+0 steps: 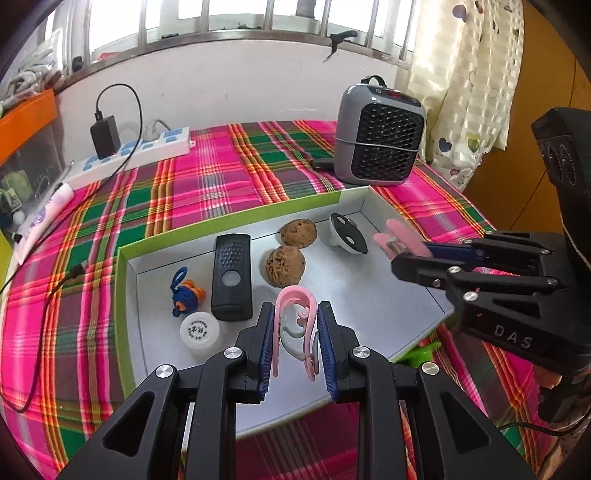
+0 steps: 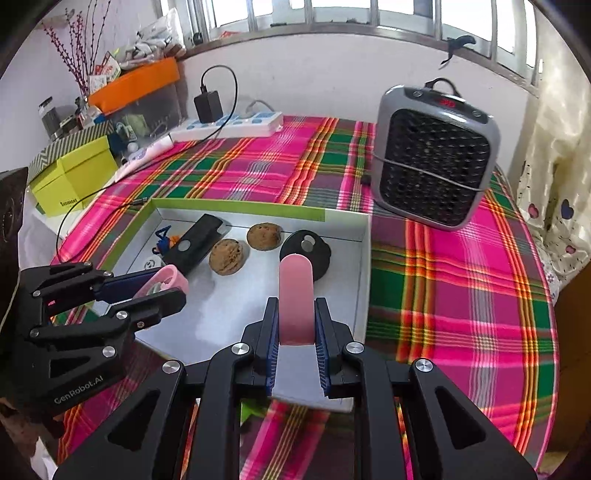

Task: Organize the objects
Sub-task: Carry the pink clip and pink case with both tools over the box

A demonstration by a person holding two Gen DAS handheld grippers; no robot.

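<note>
Pink hooked plastic clip (image 1: 295,325): pinched between the left gripper (image 1: 294,332) pads, over the tray's 6 o'clock edge.
Pink flat clothespin (image 2: 295,299): clamped in the right gripper (image 2: 295,332), above the tray's 3 o'clock side.
Green-rimmed shallow cardboard tray (image 1: 236,218): on a pink and green plaid tablecloth (image 1: 192,184), holding two brown walnuts (image 1: 285,266), a black rectangular remote (image 1: 232,273), and a white round cap (image 1: 199,330) at 8 o'clock.
Grey boxy fan heater (image 1: 380,136): beyond the tray, 1 o'clock.

Barred window (image 1: 236,14), white wall (image 1: 229,88), heart-print curtain (image 1: 465,92)
</note>
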